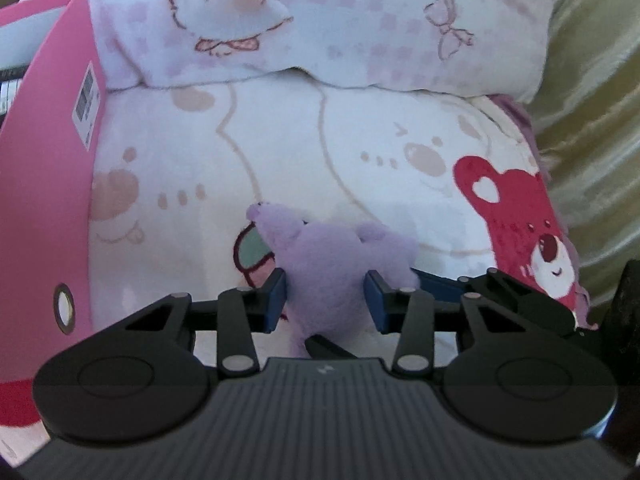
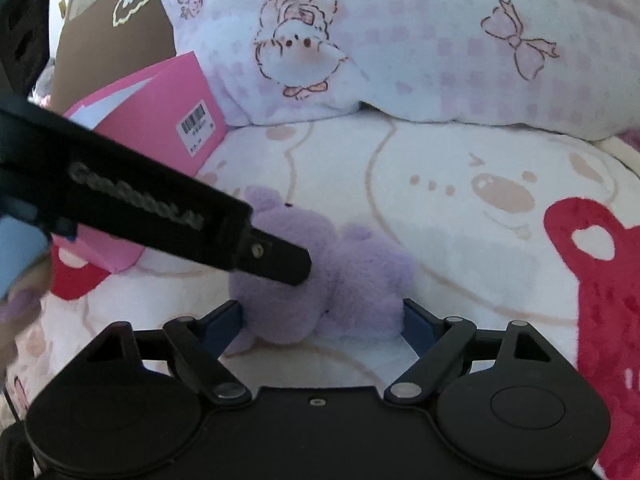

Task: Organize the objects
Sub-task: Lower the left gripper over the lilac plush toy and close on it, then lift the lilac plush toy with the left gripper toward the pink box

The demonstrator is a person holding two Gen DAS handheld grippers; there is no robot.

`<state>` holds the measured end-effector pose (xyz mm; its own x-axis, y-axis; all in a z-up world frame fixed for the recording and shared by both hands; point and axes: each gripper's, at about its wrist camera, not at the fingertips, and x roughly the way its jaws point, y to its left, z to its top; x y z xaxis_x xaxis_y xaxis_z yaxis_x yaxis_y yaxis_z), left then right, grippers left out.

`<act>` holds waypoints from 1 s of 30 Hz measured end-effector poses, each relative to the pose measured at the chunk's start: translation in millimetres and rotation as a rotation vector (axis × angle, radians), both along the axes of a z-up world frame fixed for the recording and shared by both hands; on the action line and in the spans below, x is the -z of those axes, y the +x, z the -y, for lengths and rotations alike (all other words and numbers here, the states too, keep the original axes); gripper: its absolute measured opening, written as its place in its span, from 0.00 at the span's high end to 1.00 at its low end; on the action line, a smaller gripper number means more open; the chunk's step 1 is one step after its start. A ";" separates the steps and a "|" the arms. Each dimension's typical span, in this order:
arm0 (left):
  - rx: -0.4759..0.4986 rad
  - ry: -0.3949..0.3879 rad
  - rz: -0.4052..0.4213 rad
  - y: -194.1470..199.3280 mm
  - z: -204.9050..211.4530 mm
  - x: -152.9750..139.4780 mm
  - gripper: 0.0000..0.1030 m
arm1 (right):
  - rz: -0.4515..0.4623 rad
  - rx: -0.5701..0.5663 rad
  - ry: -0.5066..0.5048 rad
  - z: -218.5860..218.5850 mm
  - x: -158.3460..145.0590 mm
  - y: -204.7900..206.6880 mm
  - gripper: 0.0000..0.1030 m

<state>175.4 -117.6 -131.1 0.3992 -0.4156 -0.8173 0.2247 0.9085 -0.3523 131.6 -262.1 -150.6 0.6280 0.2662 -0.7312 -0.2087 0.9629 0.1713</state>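
Note:
A purple plush toy (image 1: 328,264) lies on a white bear-print blanket (image 1: 280,152). My left gripper (image 1: 326,298) has its blue pads pressed against the toy's sides, shut on it. In the right wrist view the same toy (image 2: 344,280) sits between the wide-spread fingers of my right gripper (image 2: 322,322), which is open around it. The left gripper's black finger (image 2: 276,258) crosses from the left and rests on the toy. A pink box (image 1: 48,184) stands to the left; it also shows in the right wrist view (image 2: 172,116).
A white pillow with pink bows and a chick print (image 1: 320,24) lies behind the toy. A red bear print (image 1: 520,232) marks the blanket at the right. An olive fabric (image 1: 592,120) lies at the far right. A brown box (image 2: 116,28) stands behind the pink one.

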 end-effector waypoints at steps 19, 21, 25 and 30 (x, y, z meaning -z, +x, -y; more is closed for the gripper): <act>0.008 -0.040 0.037 -37.6 -17.0 -19.6 0.60 | 0.044 -0.022 -0.024 -23.6 -7.3 -24.3 0.16; 0.002 -0.050 0.016 -44.1 -26.8 -20.6 0.60 | 0.031 -0.041 -0.027 -31.0 -9.6 -30.9 0.16; -0.030 -0.057 -0.047 -54.8 -44.1 -21.7 0.60 | 0.006 -0.057 0.008 -44.7 -12.5 -44.0 0.15; -0.042 -0.044 -0.081 -72.2 -60.5 -25.2 0.60 | -0.008 -0.054 0.045 -62.0 -15.0 -60.4 0.15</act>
